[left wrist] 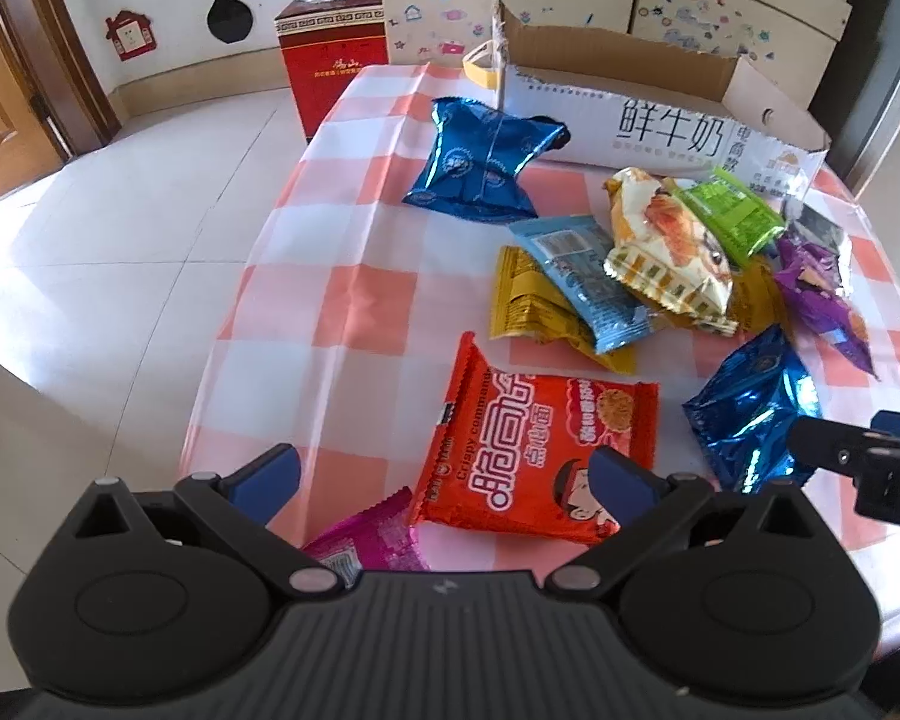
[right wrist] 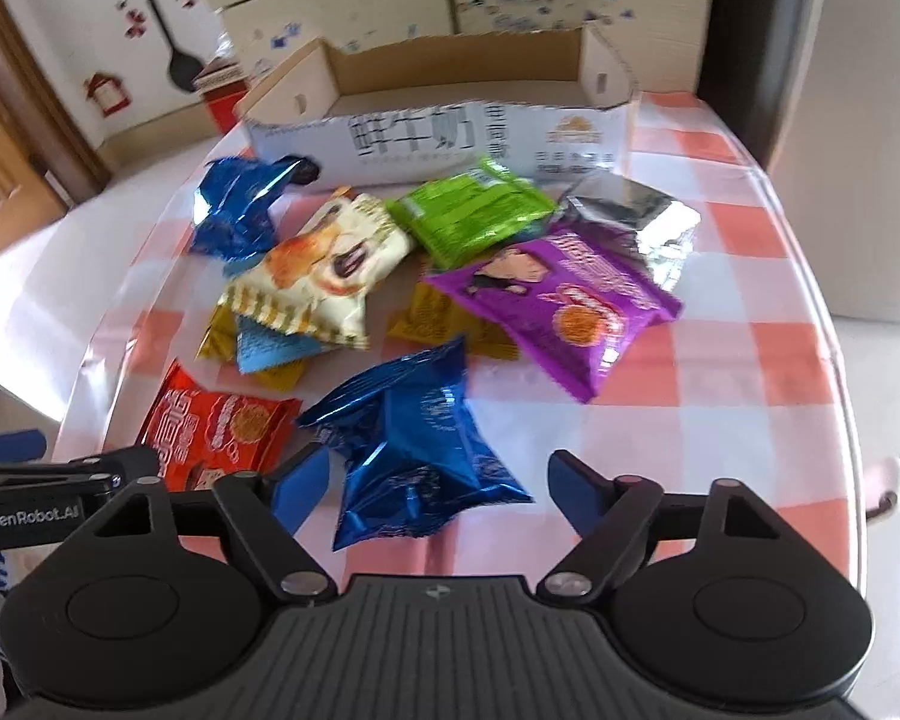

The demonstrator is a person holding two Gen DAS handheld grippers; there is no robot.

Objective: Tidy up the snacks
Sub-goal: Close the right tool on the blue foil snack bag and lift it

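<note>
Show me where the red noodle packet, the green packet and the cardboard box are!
red noodle packet [left wrist: 528,450]: left wrist view, middle of its printed front.
green packet [right wrist: 471,213]: right wrist view, centre of its top face.
cardboard box [right wrist: 426,138]: right wrist view, printed front wall.

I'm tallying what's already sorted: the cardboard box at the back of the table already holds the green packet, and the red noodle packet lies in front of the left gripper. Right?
Not quite. The green packet is not in the cardboard box; it lies on the table in front of it, and the right wrist view shows no snacks inside. The red noodle packet does lie in front of the left gripper.
</note>
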